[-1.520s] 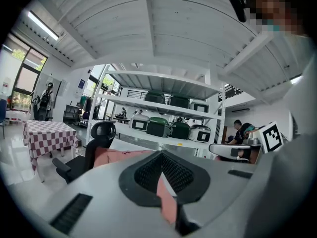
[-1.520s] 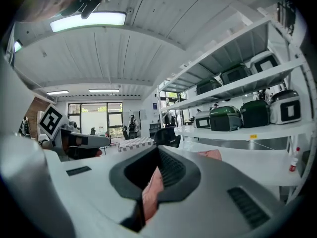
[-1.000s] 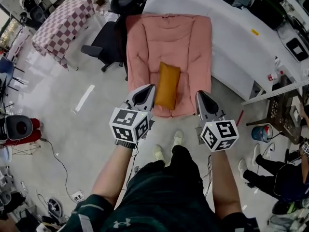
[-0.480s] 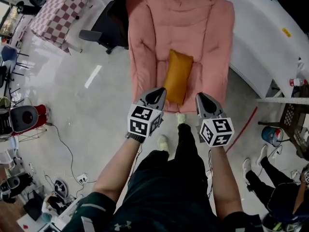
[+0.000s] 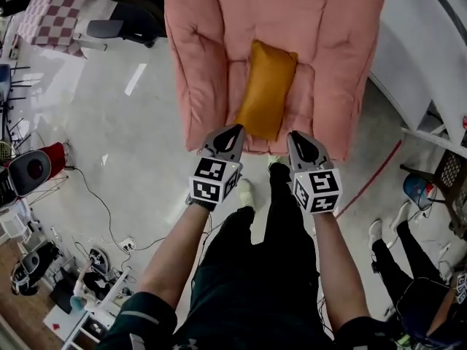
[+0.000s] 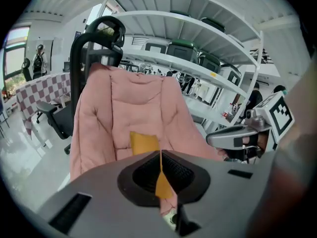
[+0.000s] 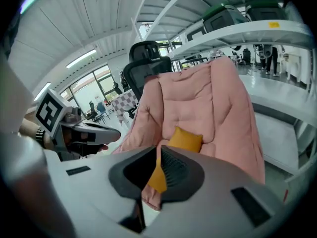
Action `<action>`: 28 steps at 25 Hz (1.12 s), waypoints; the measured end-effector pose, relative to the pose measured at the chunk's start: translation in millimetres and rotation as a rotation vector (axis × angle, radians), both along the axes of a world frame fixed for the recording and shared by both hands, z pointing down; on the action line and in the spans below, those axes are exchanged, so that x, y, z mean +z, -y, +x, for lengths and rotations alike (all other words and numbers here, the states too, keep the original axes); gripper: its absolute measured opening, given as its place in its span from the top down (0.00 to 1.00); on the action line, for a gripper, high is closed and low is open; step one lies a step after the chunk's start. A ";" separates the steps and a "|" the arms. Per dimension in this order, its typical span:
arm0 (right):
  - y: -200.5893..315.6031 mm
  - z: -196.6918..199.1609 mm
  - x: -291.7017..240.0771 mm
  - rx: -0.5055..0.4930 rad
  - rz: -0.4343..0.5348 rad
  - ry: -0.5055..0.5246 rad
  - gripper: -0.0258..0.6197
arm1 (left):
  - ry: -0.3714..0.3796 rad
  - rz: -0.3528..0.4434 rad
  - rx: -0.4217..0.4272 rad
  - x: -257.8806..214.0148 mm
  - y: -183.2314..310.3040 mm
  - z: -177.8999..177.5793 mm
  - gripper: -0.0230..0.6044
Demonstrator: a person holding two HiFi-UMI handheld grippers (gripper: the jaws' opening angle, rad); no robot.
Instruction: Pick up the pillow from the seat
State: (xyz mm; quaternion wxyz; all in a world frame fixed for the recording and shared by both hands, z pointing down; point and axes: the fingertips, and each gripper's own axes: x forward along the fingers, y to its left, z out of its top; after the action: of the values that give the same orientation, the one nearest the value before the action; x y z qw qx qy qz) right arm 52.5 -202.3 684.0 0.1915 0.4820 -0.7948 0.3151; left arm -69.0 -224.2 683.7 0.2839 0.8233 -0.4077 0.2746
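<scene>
Head view: orange pillow [image 5: 266,90] lies lengthwise on pink armchair [image 5: 197,42] seat. Left gripper [image 5: 233,129] and right gripper [image 5: 292,134] hover side by side at seat's front edge (neither touching pillow).
Left gripper view: jaws pressed together, nothing between.
Right gripper view: jaws closed too, empty, pillow ahead.

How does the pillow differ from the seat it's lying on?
Colour: the pillow is mustard orange, the seat is pink.
Size: the pillow is small and narrow, and the seat is far larger, framing the pillow on all sides.
Surface: the pillow is a plain, smooth rectangle, while the seat is quilted, with stitched folds and puffy side bolsters.
Both look like soft, padded fabric.
</scene>
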 end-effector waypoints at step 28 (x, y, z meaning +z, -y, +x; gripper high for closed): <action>11.2 -11.4 273.9 0.015 -0.414 0.086 0.66 | 0.157 -0.339 0.075 235.3 30.0 -15.9 0.65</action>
State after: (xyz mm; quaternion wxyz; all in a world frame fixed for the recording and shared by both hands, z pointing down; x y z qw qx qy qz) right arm 41.2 -213.5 958.0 0.2498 0.4244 -0.7170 0.4934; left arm -84.9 -254.2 919.0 0.3753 0.7546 -0.3454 0.4129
